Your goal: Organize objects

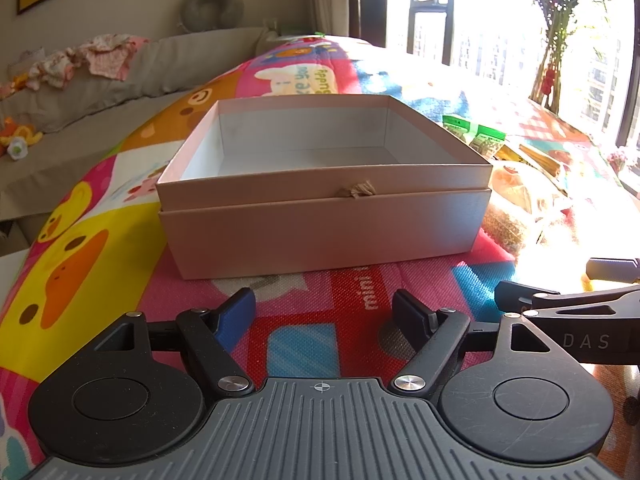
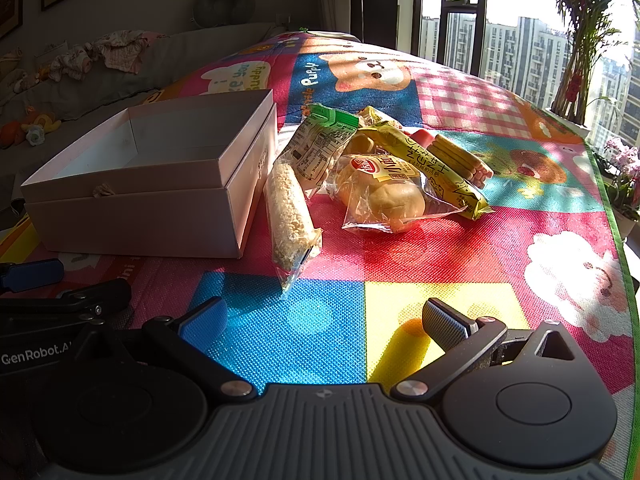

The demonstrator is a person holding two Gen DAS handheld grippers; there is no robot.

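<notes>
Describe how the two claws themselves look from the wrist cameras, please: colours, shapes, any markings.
Both match. The left claw and right claw have black linkage arms with silver pivot screws, round black discs at each side and a ribbed grey base bearing a small crosshair mark. Each has one blue pad and one dark textured pad. Side lettering reads "DAS" and "GenRobot.A".

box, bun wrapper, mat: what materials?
Box: looks like rigid paperboard, matte pinkish outside, white inside; crisp folded edges, small fabric-like pull tab at front.
Bun wrapper: thin clear plastic film, glossy, crinkled, bun showing through.
Mat: probably foam or vinyl, printed, with fine woven-look embossing; exact material unclear.
</notes>
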